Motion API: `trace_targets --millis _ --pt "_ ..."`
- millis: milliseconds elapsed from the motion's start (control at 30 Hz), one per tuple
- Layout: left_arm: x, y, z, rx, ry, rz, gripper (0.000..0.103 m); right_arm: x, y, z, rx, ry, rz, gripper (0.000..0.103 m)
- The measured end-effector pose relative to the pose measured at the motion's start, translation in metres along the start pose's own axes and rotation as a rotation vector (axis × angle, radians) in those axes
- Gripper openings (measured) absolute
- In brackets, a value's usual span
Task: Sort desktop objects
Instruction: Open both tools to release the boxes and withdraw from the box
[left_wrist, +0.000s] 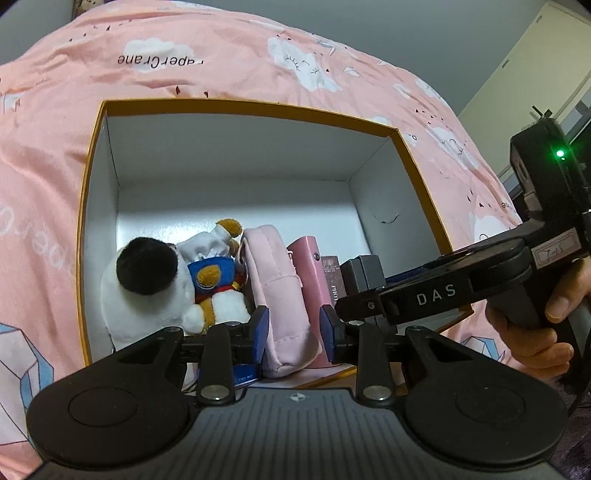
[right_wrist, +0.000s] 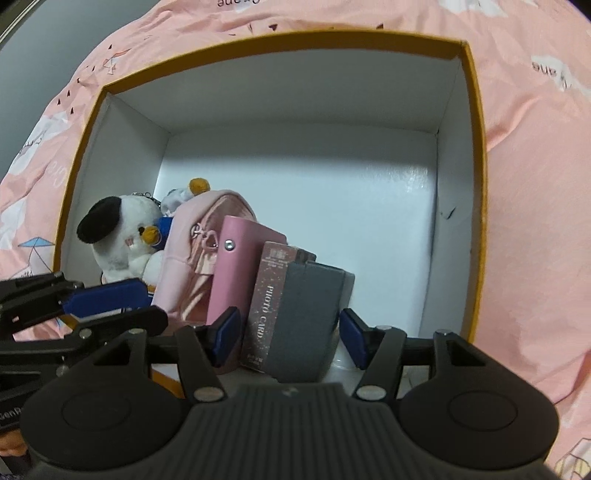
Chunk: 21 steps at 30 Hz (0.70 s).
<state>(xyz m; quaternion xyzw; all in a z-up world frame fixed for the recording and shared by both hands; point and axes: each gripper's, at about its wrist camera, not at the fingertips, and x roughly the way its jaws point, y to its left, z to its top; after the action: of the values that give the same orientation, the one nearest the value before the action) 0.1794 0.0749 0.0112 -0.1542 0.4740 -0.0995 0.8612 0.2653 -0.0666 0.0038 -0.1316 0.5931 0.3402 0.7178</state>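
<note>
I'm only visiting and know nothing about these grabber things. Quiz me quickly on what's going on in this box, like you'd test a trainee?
1. True or false: a plush toy lies inside the box.
2. The right gripper is: A open, B shut on the plush toy, C out of view.
3. Fill in: the left gripper grips the pink ____.
Key: 1 true. 2 A. 3 pouch, that is the pink pouch.
</note>
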Motion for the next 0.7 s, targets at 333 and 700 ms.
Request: trace_targets --millis 333,700 --pt "-0.022 -0.014 -0.008 0.089 -0.093 0.079 0.033 -0.047 -0.004 -0.015 -0.033 -0.148 -0.009 0.062" --pt "-0.049 -0.068 -0.041 0.232 -0.076 -0.013 0.033 -0.115 -0.029 -0.114 0.083 -0.452 -0.019 0.049"
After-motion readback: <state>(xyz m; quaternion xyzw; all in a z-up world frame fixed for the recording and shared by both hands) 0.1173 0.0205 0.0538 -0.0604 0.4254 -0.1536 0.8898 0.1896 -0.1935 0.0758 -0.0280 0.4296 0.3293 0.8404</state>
